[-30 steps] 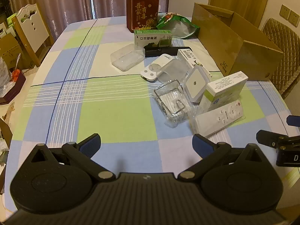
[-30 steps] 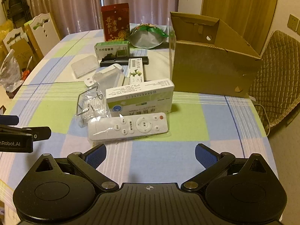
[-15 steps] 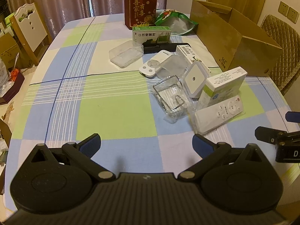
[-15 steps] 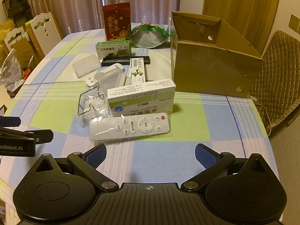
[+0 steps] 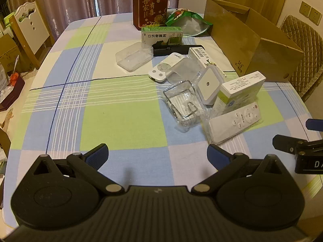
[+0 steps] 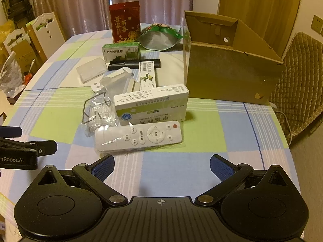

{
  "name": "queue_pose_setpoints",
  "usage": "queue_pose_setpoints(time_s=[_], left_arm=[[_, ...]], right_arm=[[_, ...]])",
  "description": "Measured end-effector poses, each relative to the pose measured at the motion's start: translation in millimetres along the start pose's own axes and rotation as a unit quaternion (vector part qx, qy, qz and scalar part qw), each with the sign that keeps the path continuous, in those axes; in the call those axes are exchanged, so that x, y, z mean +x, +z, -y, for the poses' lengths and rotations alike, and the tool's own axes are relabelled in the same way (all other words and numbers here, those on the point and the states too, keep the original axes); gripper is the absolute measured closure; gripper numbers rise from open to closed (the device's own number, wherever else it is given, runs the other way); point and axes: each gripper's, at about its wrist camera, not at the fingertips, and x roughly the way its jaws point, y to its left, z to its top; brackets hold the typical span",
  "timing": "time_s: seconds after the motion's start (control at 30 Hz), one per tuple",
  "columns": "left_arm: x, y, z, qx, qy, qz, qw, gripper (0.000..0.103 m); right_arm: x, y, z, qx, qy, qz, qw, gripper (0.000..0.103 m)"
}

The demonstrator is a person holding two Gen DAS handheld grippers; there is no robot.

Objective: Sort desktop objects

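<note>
Both pairs of fingers stand spread wide with nothing between them: the right gripper [image 6: 162,167] hovers low over the near edge of the checked tablecloth [image 6: 173,173], and the left gripper [image 5: 157,155] hovers beside it, over bare cloth further left. Neither touches anything.

Nearest of the clutter is the white remote control [image 6: 139,137], sealed in clear plastic. It lies just ahead of the right gripper, a little left of its centre line, with its long axis running crosswise to the fingers. Seen from the left gripper, the remote [image 5: 235,122] sits off to the right and further forward, so the right hand is the nearer one. My judgement is that a straight forward reach with the right gripper would straddle the remote's narrow width without much turning of the wrist.

Just behind the remote, touching or nearly so, is a white and green medicine box [image 6: 151,104], with a wire-framed clear packet [image 6: 97,111] to its left. Further back lie other small boxes and clear cases. Beyond them to the right stands an open cardboard box [image 6: 228,76], probably where sorted things go.
</note>
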Motion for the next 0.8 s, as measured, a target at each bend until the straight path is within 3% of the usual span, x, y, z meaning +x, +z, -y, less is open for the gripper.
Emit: queue_pose_setpoints(time_s=[0.8], left_arm=[[3.5,-2.0,0.3,-0.003,-0.002,-0.012,0.9999,0.001]], right_arm=[[0.6,-1.2,2.5,0.005,-0.004,-0.003,1.0,0.0]])
